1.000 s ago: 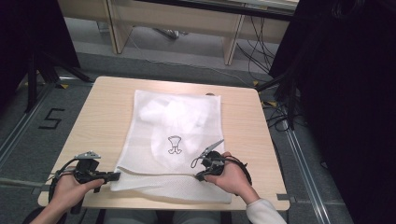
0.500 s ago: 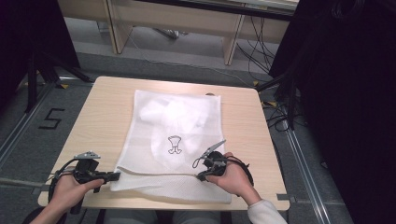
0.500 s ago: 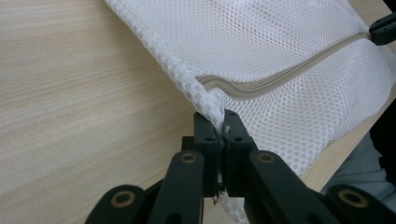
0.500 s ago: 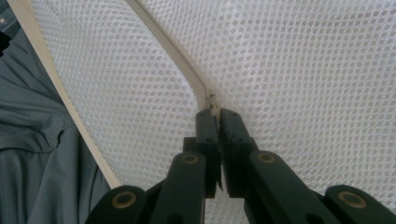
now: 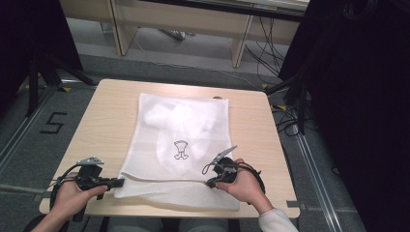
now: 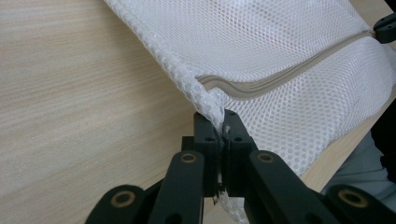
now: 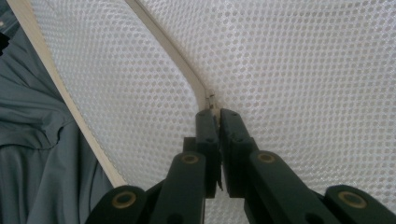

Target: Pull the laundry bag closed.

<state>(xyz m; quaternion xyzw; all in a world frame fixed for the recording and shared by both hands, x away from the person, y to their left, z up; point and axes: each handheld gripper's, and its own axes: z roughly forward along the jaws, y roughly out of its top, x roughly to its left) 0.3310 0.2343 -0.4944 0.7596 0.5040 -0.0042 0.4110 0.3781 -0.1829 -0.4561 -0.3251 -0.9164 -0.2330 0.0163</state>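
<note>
L gripper (image 6: 219, 135) fingers clamped on mesh bag (image 5: 183, 140) corner, R gripper (image 7: 217, 119) fingers on zipper pull (image 7: 211, 100).

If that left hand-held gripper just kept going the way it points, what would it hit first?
Probably more of the white mesh bag: the left hand-held gripper already pinches its corner, and its zipper seam lies just ahead.

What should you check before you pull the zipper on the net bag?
1. Left gripper pinching the corner of the mesh bag: ok.
2. Right gripper shut on the zipper pull: ok.
3. Bag lying flat on the table: ok.
4. Zipper track free of bunched mesh ahead: cannot tell.
5. White garment inside, away from the zipper: ok.
</note>
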